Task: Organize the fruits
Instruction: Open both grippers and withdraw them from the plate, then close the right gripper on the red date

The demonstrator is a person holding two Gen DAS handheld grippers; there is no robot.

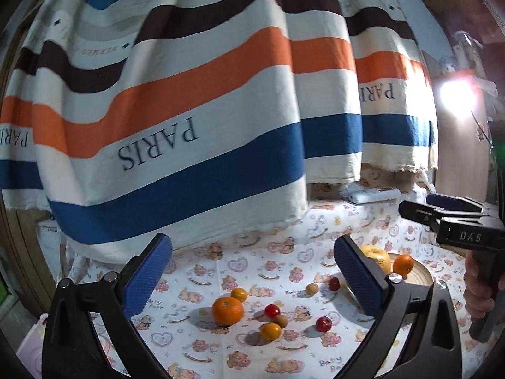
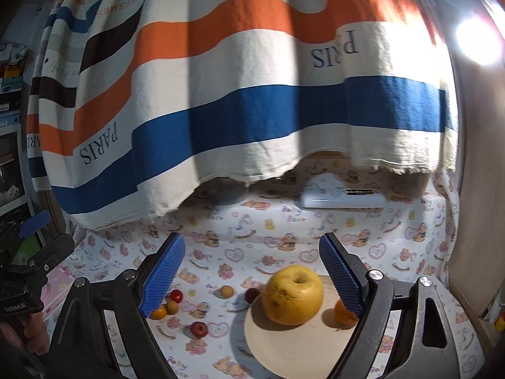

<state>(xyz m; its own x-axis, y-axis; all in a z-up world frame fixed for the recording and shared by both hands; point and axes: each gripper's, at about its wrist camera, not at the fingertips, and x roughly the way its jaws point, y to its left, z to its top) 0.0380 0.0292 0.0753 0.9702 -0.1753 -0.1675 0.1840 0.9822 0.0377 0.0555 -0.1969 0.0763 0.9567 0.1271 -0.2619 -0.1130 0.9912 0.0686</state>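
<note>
A big yellow fruit (image 2: 293, 295) and a small orange (image 2: 343, 312) rest on a pale round plate (image 2: 284, 344). Loose on the bear-print cloth lie a large orange (image 1: 227, 310), small yellow-orange fruits (image 1: 270, 331), red ones (image 1: 323, 324) and brownish ones (image 1: 311, 288). My left gripper (image 1: 252, 279) hangs open above the loose fruit with nothing between its blue pads. My right gripper (image 2: 252, 279) is open too, held above the plate and the yellow fruit without touching them. The same plate (image 1: 421, 273) shows at the right in the left wrist view, partly hidden by a finger.
A striped blanket (image 1: 189, 94) hangs over the back of the table. A white remote (image 2: 342, 201) lies beneath its hem. A bright lamp (image 2: 479, 41) glares at the right. A person's hand (image 1: 478, 287) holds the right gripper's handle. A pink object (image 2: 60, 284) sits at the left edge.
</note>
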